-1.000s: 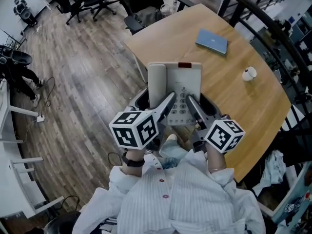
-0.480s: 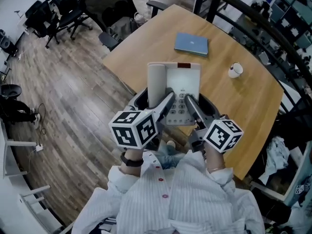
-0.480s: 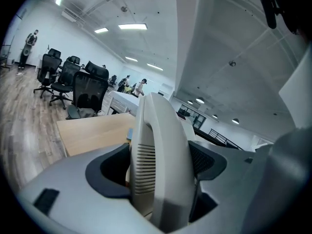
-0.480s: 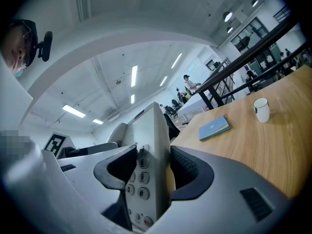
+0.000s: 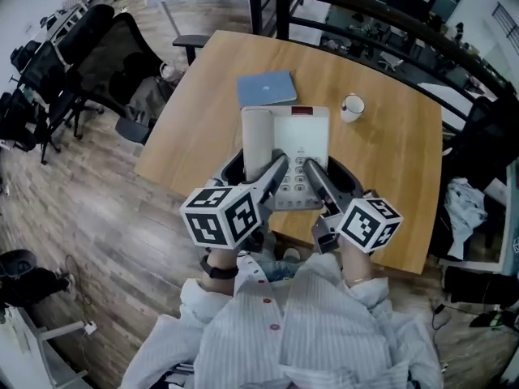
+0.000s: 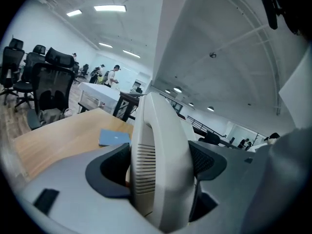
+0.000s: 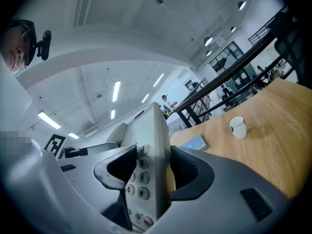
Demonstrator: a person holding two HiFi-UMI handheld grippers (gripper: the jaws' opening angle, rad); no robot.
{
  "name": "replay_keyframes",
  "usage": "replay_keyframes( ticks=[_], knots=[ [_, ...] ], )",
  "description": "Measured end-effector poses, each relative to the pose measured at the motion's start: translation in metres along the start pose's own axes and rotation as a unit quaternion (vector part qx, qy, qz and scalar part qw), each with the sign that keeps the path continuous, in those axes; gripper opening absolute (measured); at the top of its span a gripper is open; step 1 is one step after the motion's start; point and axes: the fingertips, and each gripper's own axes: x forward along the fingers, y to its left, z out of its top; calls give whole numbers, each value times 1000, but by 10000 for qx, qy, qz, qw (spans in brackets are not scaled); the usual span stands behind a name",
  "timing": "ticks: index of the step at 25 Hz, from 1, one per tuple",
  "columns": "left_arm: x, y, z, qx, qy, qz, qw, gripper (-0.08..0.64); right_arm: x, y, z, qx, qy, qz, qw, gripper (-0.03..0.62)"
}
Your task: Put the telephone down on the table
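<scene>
I hold a white desk telephone [image 5: 290, 148] up in the air over the near part of the wooden table [image 5: 389, 193], its handset on the left and keypad on the right. My left gripper [image 5: 274, 171] is shut on the handset side [image 6: 158, 165]. My right gripper [image 5: 315, 171] is shut on the keypad side [image 7: 148, 165], its jaws clamping the body beside the number keys. The phone's underside is hidden.
A blue notebook [image 5: 267, 88] lies on the table beyond the phone, and a white cup [image 5: 352, 107] stands to its right. A black office chair [image 5: 109, 59] stands at the table's left; a dark railing [image 5: 381, 19] runs behind it. Wooden floor lies to the left.
The table, notebook and cup have shifted left and nearer in the head view, so the held phone now hangs over the tabletop. Both grippers keep the same hold.
</scene>
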Motion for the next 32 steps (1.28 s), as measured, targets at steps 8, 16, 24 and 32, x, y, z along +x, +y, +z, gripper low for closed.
replay_keyframes(
  ticks=[8,16,24,32],
  knots=[
    [62,-11,11,280,498,-867,9946,375,1,-36,26,130,-581,-854,9946,232],
    [93,-29,6,502,920,-1476,9835,376,-13,-59,34,317,-974,-1469,9838,232],
    [105,-24,-3,556,1255,-1679,9762,375,-12,-68,24,510,-1059,-1781,9770,232],
    [113,-23,-13,474,1383,-1606,9761,375,-13,-80,16,626,-936,-1822,9768,232]
  ],
)
